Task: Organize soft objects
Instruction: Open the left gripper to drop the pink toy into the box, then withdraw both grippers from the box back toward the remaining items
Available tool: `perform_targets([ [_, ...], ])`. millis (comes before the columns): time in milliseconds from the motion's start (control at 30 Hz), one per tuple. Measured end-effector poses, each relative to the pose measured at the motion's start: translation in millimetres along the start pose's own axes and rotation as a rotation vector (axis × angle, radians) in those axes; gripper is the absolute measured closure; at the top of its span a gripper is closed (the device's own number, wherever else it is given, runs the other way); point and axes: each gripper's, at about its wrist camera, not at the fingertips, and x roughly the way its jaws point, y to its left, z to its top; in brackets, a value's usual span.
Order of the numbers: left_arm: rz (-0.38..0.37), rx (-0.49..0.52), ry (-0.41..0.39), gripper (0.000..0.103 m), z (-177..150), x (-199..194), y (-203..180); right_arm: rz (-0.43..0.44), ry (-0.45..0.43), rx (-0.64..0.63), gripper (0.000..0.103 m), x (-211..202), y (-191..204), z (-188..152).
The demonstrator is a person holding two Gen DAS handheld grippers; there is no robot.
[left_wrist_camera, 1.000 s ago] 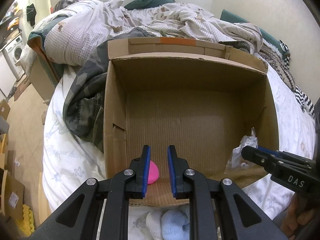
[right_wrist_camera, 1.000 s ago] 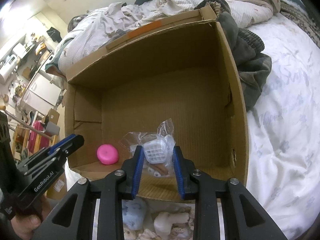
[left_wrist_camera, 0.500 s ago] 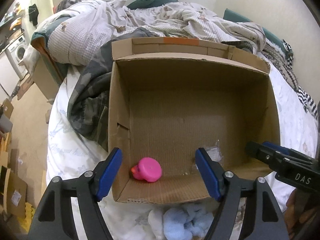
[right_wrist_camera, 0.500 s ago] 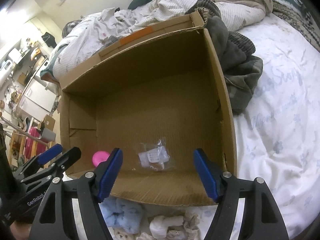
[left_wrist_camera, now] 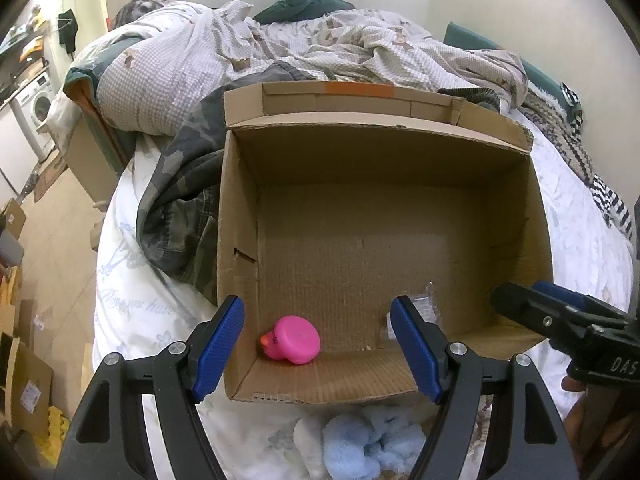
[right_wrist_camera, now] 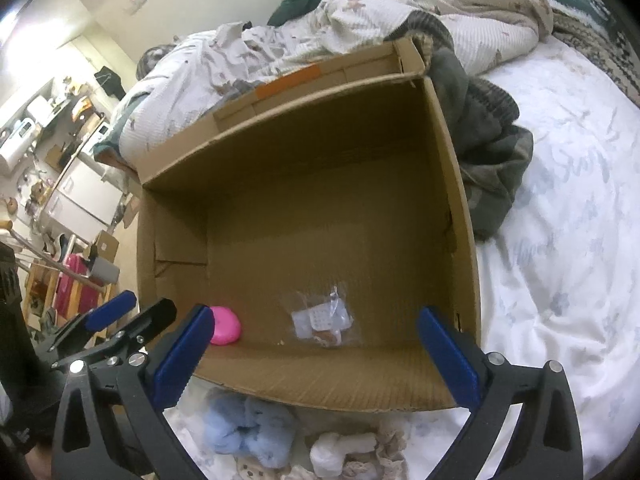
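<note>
An open cardboard box (left_wrist_camera: 400, 184) lies on the bed; it also shows in the right wrist view (right_wrist_camera: 320, 160). A pink rubber duck (left_wrist_camera: 292, 340) lies in its near left corner, also in the right wrist view (right_wrist_camera: 225, 331). A clear plastic bag of small items (right_wrist_camera: 322, 322) lies on the box floor near the front, partly hidden in the left wrist view (left_wrist_camera: 424, 312). My left gripper (left_wrist_camera: 318, 352) is open and empty above the box's front edge. My right gripper (right_wrist_camera: 316, 360) is open and empty too. A blue fluffy toy (right_wrist_camera: 248, 432) and white cloth items (right_wrist_camera: 340, 452) lie in front of the box.
A camouflage garment (left_wrist_camera: 180, 200) lies against the box's left side. A crumpled checked duvet (left_wrist_camera: 320, 52) is heaped behind the box. The bed has a white printed sheet (right_wrist_camera: 560, 280). Floor with cardboard boxes (left_wrist_camera: 24, 380) and a washing machine (left_wrist_camera: 36, 104) lies to the left.
Both grippers opened wide and let go: the pink duck and the plastic bag now lie on the box floor. Both grippers have drawn back a little.
</note>
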Motion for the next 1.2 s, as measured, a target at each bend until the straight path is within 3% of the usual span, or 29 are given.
perform_targets([
  [367,0.012,-0.021,-0.041,0.03,-5.8,-20.8,9.2,-0.05,-0.023,-0.005,0.0,-13.7,5.1,-7.7],
  [567,0.025,-0.026,-0.027,0.03,-16.1,-32.2,14.2,-0.128,-0.063,0.01,0.0,-31.5,7.6,-19.4],
  [900,0.017,-0.043,-0.047,0.03,-41.4,-62.3,19.2,-0.22,-0.006,0.069,0.0,-44.3,13.2,-46.9],
  [1200,0.028,-0.032,-0.045,0.03,-69.0,-80.2,23.3,-0.187,0.022,0.037,0.0,-54.8,21.5,-71.6],
])
